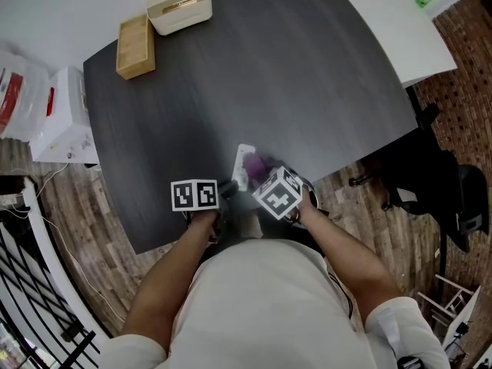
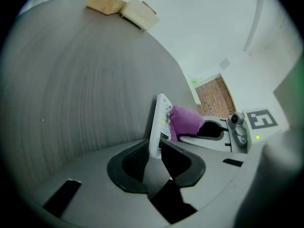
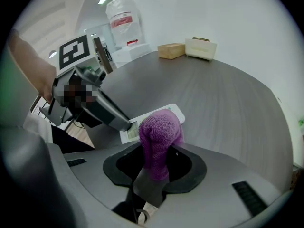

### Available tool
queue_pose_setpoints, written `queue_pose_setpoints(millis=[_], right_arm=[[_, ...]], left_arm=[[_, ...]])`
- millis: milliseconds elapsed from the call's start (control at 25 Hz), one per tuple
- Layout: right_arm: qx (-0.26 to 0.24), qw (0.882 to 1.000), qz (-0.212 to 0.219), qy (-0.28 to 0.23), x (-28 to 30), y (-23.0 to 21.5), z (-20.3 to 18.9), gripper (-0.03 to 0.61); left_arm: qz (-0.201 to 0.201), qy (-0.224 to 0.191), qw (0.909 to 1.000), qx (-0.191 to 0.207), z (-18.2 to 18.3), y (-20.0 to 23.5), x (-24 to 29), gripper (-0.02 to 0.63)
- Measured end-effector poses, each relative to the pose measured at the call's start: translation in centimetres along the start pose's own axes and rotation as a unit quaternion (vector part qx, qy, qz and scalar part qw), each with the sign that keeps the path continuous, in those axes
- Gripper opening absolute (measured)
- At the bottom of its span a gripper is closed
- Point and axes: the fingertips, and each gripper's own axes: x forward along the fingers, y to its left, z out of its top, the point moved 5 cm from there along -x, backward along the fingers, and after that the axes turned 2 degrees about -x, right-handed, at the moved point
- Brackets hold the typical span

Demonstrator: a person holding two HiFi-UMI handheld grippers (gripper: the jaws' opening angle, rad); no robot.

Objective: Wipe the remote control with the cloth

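Observation:
A white remote control (image 2: 160, 122) stands on edge between the jaws of my left gripper (image 2: 154, 152), which is shut on its near end. In the head view the remote (image 1: 243, 164) lies above the near edge of the dark table (image 1: 254, 83). My right gripper (image 3: 156, 167) is shut on a purple cloth (image 3: 159, 139), and the cloth (image 2: 185, 120) presses against the remote's button face (image 3: 142, 125). In the head view the cloth (image 1: 254, 167) shows between the two marker cubes.
A wooden block (image 1: 135, 47) and a cream box (image 1: 180, 7) sit at the table's far left corner. A white desk (image 1: 400, 29) adjoins the table on the right. A black chair (image 1: 430, 183) stands to the right, white boxes (image 1: 65, 118) to the left.

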Motion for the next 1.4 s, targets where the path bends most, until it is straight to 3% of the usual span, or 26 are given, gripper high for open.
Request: queue_pose_setpoints(millis=[280, 400, 560, 760, 840, 880, 920, 960, 1000, 1040, 1120, 1200, 1240, 1320, 1400], right_arm=[[-0.071, 0.995, 0.058, 0.028, -0.5, 4.3, -1.2, 0.124], [-0.110, 0.989, 0.093, 0.041, -0.7, 6.1, -2.1, 0.124], [-0.099, 0.984, 0.146, 0.033, -1.8, 7.1, -2.8, 0.124], [-0.060, 0.989, 0.135, 0.007, -2.7, 5.4, -2.8, 0.124], [-0.047, 0.991, 0.128, 0.003, -2.7, 4.6, -3.0, 0.124], [-0.042, 0.991, 0.123, 0.003, -2.9, 4.3, -3.1, 0.124], [-0.039, 0.992, 0.119, 0.002, -3.0, 4.0, -3.1, 0.124], [-0.035, 0.993, 0.114, 0.000, -3.1, 3.7, -3.1, 0.124], [-0.032, 0.993, 0.110, -0.004, -3.2, 3.4, -3.0, 0.124], [-0.028, 0.994, 0.106, -0.009, -3.2, 3.1, -3.0, 0.124], [-0.018, 0.995, 0.098, -0.017, -3.3, 2.6, -3.0, 0.124], [-0.001, 0.996, 0.088, -0.024, -3.7, 2.2, -3.2, 0.124], [0.009, 0.996, 0.083, -0.027, -3.9, 2.0, -3.3, 0.124], [0.029, 0.997, 0.075, -0.024, -4.4, 1.8, -3.8, 0.124], [0.044, 0.996, 0.068, -0.025, -4.8, 1.6, -4.3, 0.124]], left_arm=[[0.004, -0.018, 0.9996, -0.020, -0.1, 0.1, -0.1, 0.078], [0.002, -0.020, 0.9998, -0.004, 0.0, 0.0, -0.1, 0.077], [0.001, -0.011, 0.9943, 0.106, 0.6, -0.9, -1.0, 0.078], [-0.021, -0.003, 0.9766, 0.214, 2.2, -1.4, -3.9, 0.164], [-0.018, 0.006, 0.9643, 0.264, 3.0, -1.5, -4.8, 0.183], [-0.011, 0.013, 0.9517, 0.307, 3.4, -1.7, -5.1, 0.187], [0.002, 0.023, 0.9305, 0.366, 3.7, -1.9, -5.3, 0.192], [0.021, 0.036, 0.8974, 0.439, 4.1, -2.3, -5.5, 0.194], [0.042, 0.051, 0.8510, 0.521, 4.4, -2.7, -5.5, 0.198], [0.061, 0.067, 0.7934, 0.602, 4.6, -3.2, -5.4, 0.211], [0.080, 0.100, 0.6609, 0.740, 4.6, -4.1, -4.7, 0.237], [0.072, 0.142, 0.5323, 0.831, 4.3, -4.8, -3.6, 0.260], [0.062, 0.166, 0.4741, 0.862, 4.0, -4.9, -3.0, 0.268], [0.041, 0.212, 0.3684, 0.904, 3.4, -4.6, -1.7, 0.282], [0.024, 0.246, 0.2762, 0.929, 3.2, -4.3, -0.6, 0.295]])
